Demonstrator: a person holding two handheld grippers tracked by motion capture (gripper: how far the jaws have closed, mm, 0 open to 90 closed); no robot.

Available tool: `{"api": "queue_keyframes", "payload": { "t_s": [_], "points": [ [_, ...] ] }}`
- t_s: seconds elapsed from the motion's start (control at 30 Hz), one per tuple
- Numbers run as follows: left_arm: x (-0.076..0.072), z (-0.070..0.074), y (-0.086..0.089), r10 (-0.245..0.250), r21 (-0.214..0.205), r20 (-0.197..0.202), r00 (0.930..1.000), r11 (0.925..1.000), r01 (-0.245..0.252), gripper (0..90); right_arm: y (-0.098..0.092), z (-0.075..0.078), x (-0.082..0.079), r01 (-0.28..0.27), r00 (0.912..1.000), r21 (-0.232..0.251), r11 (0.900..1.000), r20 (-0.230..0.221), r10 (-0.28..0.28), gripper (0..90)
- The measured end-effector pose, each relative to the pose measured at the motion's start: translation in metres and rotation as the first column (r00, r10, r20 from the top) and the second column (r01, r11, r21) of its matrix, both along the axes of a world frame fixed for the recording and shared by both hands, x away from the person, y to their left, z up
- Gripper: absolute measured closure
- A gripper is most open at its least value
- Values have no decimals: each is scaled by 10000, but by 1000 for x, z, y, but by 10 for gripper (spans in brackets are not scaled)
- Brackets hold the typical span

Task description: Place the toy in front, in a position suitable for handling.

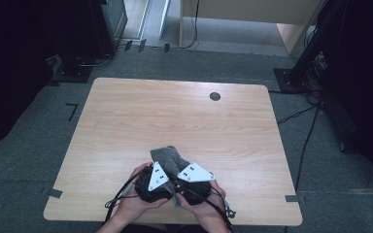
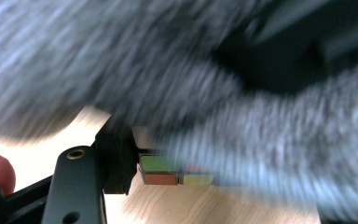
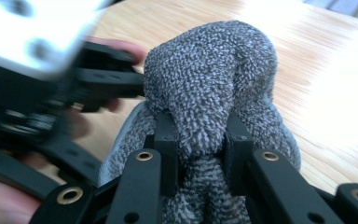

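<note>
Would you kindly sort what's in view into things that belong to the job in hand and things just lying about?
In the job:
- grey cloth
- right gripper, jaws shut on the cloth
- left gripper, at the cloth

Lying about:
- table
- small coloured blocks
- floor cables

one grey cloth (image 1: 169, 158), two tools (image 1: 171, 187), one table (image 1: 126, 116)

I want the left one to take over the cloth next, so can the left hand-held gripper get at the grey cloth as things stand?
Probably yes. The left hand-held gripper sits right against the grey cloth, which the right hand-held gripper pinches. Its jaws look shut, so they would likely need to open first.
</note>
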State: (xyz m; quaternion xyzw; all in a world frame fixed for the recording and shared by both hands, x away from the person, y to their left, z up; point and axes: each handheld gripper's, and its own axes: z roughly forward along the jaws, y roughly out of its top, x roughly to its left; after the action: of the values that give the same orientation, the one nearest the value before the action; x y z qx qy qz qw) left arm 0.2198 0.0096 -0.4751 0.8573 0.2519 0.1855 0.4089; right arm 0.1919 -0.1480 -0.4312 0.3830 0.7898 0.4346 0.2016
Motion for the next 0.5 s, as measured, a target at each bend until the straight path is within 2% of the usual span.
{"api": "queue_keyframes", "payload": {
  "t_s": [0.1,0.17,0.3,0.37,0.4,0.43,0.5],
  "points": [
    [0,3,3,15,-185,30,10000,9998,-14,340,-2,1,2,1,10000,78,10000,37,-1,733],
    [1,4,6,38,-266,-19,10000,9996,-39,340,-16,1,9,543,9985,291,9981,-62,-541,733],
    [4,4,8,129,-366,-101,9999,9992,-133,340,-26,0,12,942,9950,482,9944,-367,-925,734],
    [3,2,4,75,-318,-141,9999,9995,-80,340,-19,1,6,568,9981,492,9972,-278,-555,732],
    [3,2,4,75,-318,-141,9999,9995,-80,341,-19,1,6,568,9981,492,9972,-278,-555,732],
    [2,2,3,-2,-285,-142,9999,9996,-2,340,-8,3,1,-14,9997,507,9987,-232,26,729],
    [0,2,0,-88,-162,-43,10000,9998,87,340,-2,3,-1,-84,9999,370,9993,-132,89,728]
  ]
}}
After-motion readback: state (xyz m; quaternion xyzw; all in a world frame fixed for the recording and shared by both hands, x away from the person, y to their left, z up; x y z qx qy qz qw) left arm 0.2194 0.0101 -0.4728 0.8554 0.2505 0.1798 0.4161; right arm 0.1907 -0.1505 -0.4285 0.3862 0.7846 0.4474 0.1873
